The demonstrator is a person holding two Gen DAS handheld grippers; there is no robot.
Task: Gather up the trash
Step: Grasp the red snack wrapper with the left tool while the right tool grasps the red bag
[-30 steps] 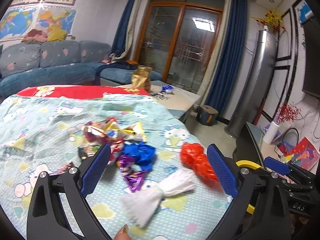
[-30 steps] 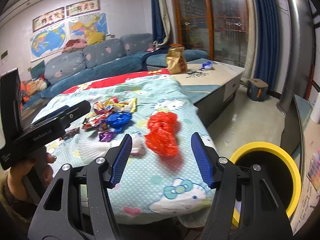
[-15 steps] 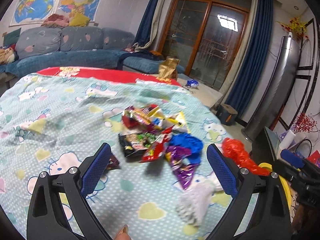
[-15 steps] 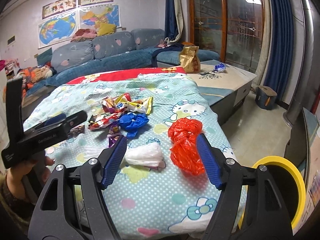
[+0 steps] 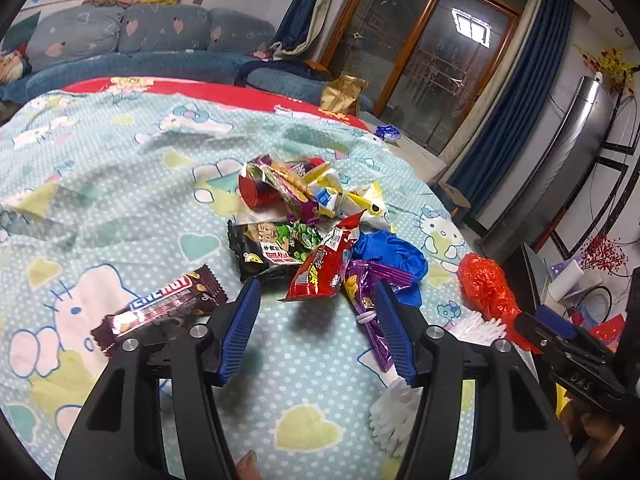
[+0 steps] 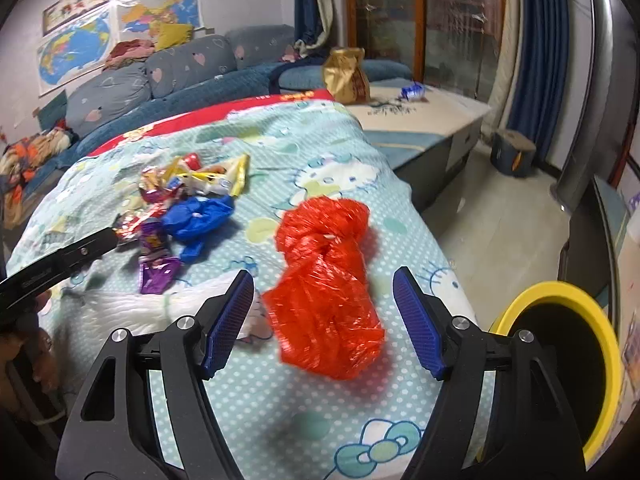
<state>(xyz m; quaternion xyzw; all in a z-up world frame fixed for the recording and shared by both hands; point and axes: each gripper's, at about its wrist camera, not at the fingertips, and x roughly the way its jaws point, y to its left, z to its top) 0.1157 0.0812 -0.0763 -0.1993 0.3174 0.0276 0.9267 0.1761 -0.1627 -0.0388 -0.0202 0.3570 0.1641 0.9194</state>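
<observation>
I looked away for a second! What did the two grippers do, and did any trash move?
The left gripper swung left and moved in on the wrapper pile, now open around the red snack wrapper. The right gripper closed in on the red plastic bag, open around it. Nothing was grabbed. The trash and yellow-rimmed bin stayed put.
</observation>
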